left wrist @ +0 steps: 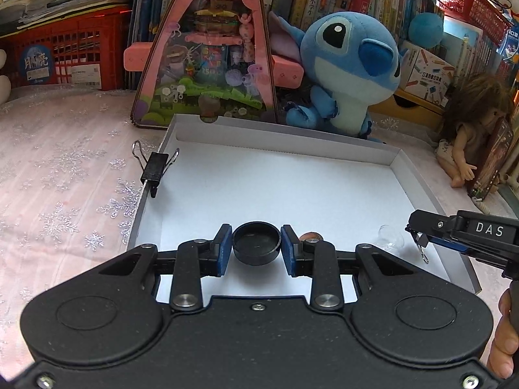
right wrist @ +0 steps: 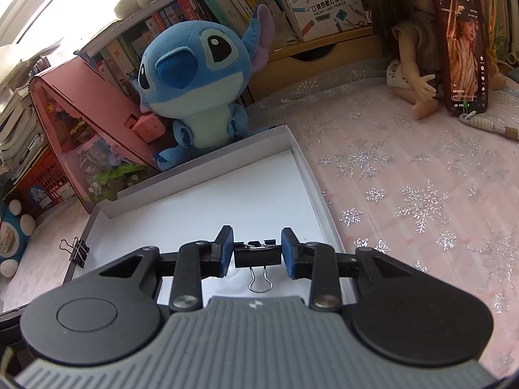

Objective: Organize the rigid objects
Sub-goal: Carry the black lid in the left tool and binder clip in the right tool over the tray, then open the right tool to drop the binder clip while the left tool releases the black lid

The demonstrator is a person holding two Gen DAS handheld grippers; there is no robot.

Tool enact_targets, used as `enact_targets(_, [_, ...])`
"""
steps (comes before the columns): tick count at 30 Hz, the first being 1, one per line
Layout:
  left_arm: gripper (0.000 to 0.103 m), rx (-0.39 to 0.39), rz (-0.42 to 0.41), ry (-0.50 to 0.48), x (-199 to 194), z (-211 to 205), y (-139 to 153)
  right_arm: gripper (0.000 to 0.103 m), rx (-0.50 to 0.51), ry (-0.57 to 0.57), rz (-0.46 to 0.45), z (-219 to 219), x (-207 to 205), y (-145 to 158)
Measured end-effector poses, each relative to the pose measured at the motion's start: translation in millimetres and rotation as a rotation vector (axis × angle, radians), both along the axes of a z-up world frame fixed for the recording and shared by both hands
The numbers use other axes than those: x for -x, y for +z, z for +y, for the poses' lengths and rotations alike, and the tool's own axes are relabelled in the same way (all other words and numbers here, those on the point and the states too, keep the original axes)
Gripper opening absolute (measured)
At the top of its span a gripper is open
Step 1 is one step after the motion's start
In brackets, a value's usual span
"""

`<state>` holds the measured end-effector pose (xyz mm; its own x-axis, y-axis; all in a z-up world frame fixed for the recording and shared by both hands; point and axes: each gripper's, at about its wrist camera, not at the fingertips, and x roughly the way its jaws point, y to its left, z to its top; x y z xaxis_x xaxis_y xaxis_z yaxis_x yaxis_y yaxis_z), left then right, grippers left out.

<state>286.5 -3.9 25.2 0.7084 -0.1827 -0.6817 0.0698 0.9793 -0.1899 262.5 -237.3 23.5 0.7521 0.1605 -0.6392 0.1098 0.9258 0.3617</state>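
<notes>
L gripper was closed on a round black cap, blue pads touching both sides, held just over the white tray floor at its near edge. R gripper clamped a black binder clip, wire handle hanging down, over the tray's near right part. A clear suction cup lay in the tray. A 2nd binder clip sat clipped on the tray's left wall. Beyond: pink snowflake tablecloth, Stitch plush, doll w/ phone, bookshelves behind.
</notes>
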Motion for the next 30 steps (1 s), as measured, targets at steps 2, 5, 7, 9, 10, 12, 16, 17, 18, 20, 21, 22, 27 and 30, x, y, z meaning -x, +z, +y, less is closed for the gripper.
enact_targets(2, [0.03,-0.007,-0.004,-0.001,0,-2,-1,0.037,0.001,-0.001,0.002,1,-1,-1])
enact_targets(5, [0.03,-0.018,-0.007,-0.006,0,-5,-3,0.037,0.006,-0.004,0.004,2,-2,-3])
enact_targets(7, [0.03,-0.019,-0.003,-0.008,0,-6,-4,0.037,0.011,-0.004,0.007,3,-4,-4])
enact_targets(9, [0.03,-0.026,-0.007,-0.01,-1,-8,-5,0.037,0.021,-0.003,0.004,4,-4,-5])
enact_targets(10, [0.03,-0.035,-0.012,-0.012,-1,-10,-5,0.037,0.025,-0.002,0.003,5,-4,-5])
enact_targets(12, [0.03,-0.043,-0.016,-0.016,-1,-11,-6,0.037,0.028,-0.002,0.003,5,-5,-5])
enact_targets(16, [0.03,-0.052,-0.021,-0.021,0,-13,-7,0.037,0.035,0.0,0.001,6,-5,-5])
enact_targets(17, [0.03,-0.054,-0.022,-0.022,0,-13,-7,0.038,0.038,0.001,0.001,7,-5,-5])
enact_targets(18, [0.03,-0.054,-0.022,-0.022,0,-13,-7,0.038,0.04,0.002,0.0,7,-5,-5])
enact_targets(20, [0.03,-0.056,-0.023,-0.024,0,-14,-7,0.039,0.043,0.004,-0.004,7,-4,-5])
enact_targets(21, [0.03,-0.057,-0.023,-0.023,0,-14,-7,0.039,0.043,0.005,-0.005,7,-4,-5])
enact_targets(22, [0.03,-0.056,-0.023,-0.023,0,-14,-7,0.039,0.04,0.007,-0.006,7,-4,-5])
enact_targets(27, [0.033,-0.053,-0.024,-0.021,1,-13,-7,0.04,0.037,0.009,-0.007,7,-4,-4])
enact_targets(30, [0.039,-0.05,-0.021,-0.022,2,-12,-6,0.045,0.036,0.01,-0.009,7,-3,-4])
